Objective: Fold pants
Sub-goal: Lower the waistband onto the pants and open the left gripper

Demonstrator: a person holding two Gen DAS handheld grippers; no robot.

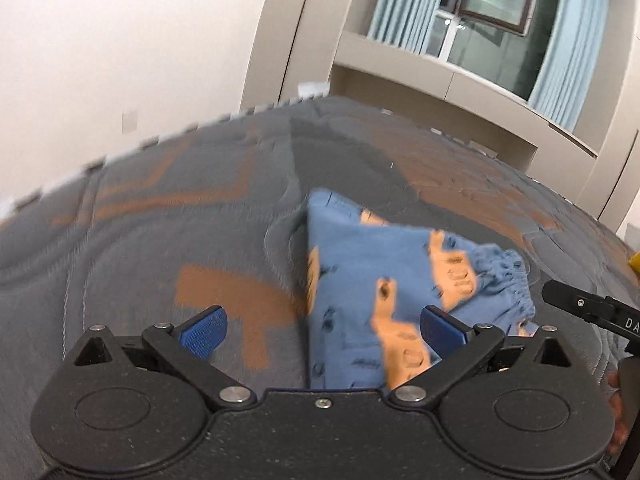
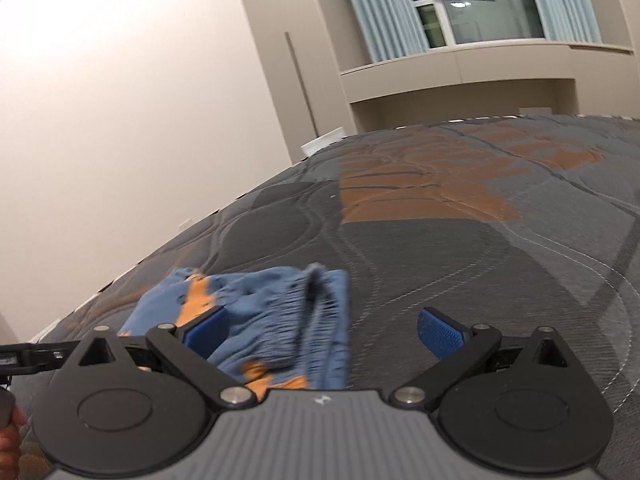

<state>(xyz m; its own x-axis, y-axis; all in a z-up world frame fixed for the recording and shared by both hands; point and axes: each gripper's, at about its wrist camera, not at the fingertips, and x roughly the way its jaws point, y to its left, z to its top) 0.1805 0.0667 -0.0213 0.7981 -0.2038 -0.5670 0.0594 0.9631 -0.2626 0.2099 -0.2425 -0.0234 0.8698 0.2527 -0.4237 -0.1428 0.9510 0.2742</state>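
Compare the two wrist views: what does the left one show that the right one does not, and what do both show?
Left only: the pants' folded flat side with its orange print, and the open left gripper. Right only: the gathered waistband close up, and the open right gripper. Both: the pants lying loose on the mattress, no pad pressing them, plus wall, curtains and window.

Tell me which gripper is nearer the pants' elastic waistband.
Right. The right gripper hangs open just over the gathered waistband; the left gripper, also open, is over the pants' printed part, the waistband farther right.
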